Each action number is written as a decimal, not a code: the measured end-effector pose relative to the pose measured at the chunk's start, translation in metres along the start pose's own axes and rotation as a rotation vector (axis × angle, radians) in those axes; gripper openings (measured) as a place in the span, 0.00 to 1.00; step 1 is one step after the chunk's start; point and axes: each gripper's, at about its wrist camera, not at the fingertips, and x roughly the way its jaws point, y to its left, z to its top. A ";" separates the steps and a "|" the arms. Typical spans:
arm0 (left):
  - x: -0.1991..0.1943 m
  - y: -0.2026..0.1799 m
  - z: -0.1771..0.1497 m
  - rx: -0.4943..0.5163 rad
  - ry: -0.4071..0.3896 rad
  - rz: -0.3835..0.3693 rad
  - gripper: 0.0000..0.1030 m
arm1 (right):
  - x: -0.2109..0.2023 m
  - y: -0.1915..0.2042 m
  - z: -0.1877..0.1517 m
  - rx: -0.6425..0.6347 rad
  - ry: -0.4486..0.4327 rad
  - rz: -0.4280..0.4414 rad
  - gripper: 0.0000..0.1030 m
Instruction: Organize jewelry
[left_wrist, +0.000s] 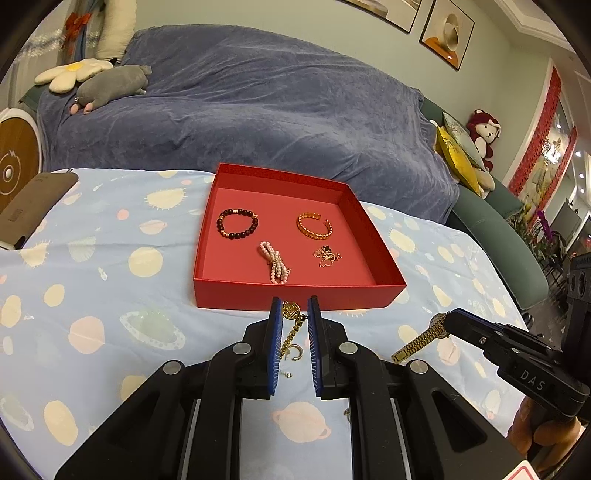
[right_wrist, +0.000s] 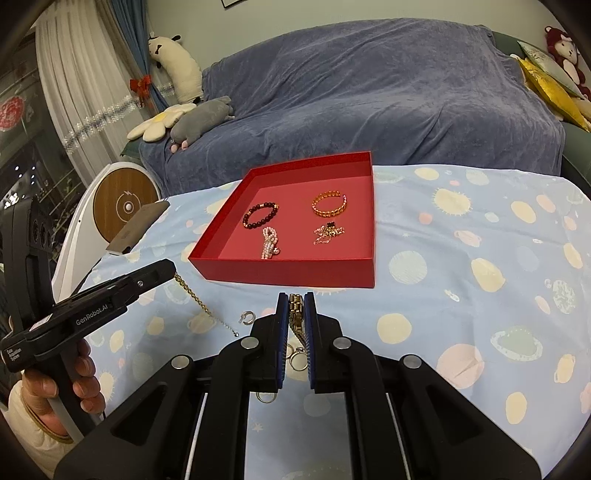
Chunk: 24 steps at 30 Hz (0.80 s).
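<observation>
Jewelry is split between a red box (left_wrist: 295, 295) and the two tools. Inside the box lie a dark beaded bracelet (left_wrist: 237, 223), an orange cuff bangle (left_wrist: 314, 224), a bundle of pink pearl strands (left_wrist: 275, 263) and a tangled fine chain with a black charm (left_wrist: 327, 254). The box sits on a counter covered with a pale blue planet-print cloth (left_wrist: 110, 258), in front of a sofa draped in a blue throw (left_wrist: 258, 103).

The left tool (left_wrist: 295, 306) is clamped on a gold chain bracelet (left_wrist: 291, 328) with a round gold charm at the tips; the chain hangs down toward the cloth. The right tool (right_wrist: 296, 301) is clamped on a gold watch (right_wrist: 295, 314), its band dangling free below the jaws. Both tools hover just in front of the box's near wall.

On the cloth below them lie small silver hoops (right_wrist: 246, 317) and rings (right_wrist: 297, 357). A hand (right_wrist: 55, 391) grips the left tool's handle.
</observation>
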 end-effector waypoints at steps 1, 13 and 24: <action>-0.001 0.000 0.001 -0.002 -0.004 0.000 0.11 | 0.000 0.001 0.002 0.002 -0.005 0.001 0.08; -0.012 0.005 0.020 -0.022 -0.058 -0.006 0.11 | 0.003 0.008 0.019 0.025 -0.046 0.009 0.06; -0.007 0.005 0.035 -0.039 -0.078 0.009 0.11 | 0.015 0.001 0.028 0.030 -0.006 0.012 0.01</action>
